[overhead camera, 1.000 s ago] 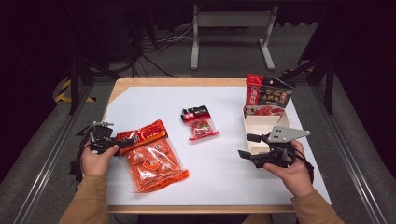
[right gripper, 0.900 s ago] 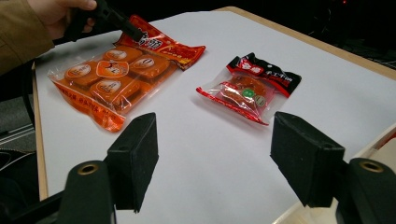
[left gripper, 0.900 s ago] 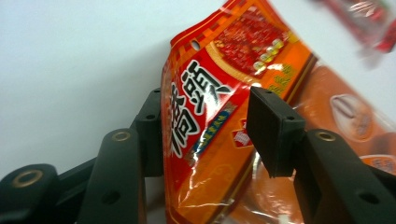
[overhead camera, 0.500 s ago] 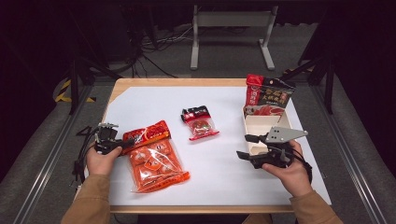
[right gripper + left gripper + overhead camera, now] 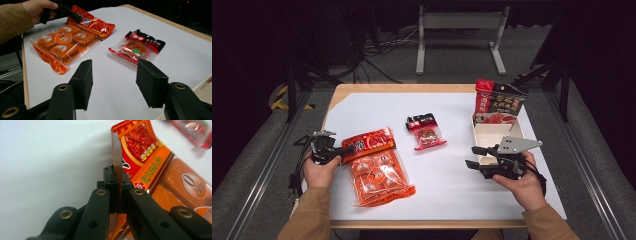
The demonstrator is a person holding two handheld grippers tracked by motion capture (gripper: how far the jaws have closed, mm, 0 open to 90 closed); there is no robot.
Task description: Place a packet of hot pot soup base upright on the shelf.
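A large orange snack bag (image 5: 377, 167) lies at the left of the white table top (image 5: 452, 185). My left gripper (image 5: 343, 150) is shut on the bag's red top corner (image 5: 117, 173), which stands pinched upright between the jaws. My right gripper (image 5: 473, 157) hovers open at the right, near a cardboard box (image 5: 492, 134), with nothing between its pads (image 5: 113, 82). A small red and black packet (image 5: 426, 132) lies in the middle of the table. From the right gripper view I see the orange bag (image 5: 67, 42) and the small packet (image 5: 137, 46) ahead.
A red and black pouch (image 5: 499, 102) stands upright in the far end of the open cardboard box at the right edge. The table's wooden rim (image 5: 402, 88) borders the white sheet. Metal frame legs (image 5: 462, 35) stand on the floor beyond.
My left gripper has shifted slightly with the bag's corner still in it, and the bag has moved a little. The right gripper has stayed about where it was, open.
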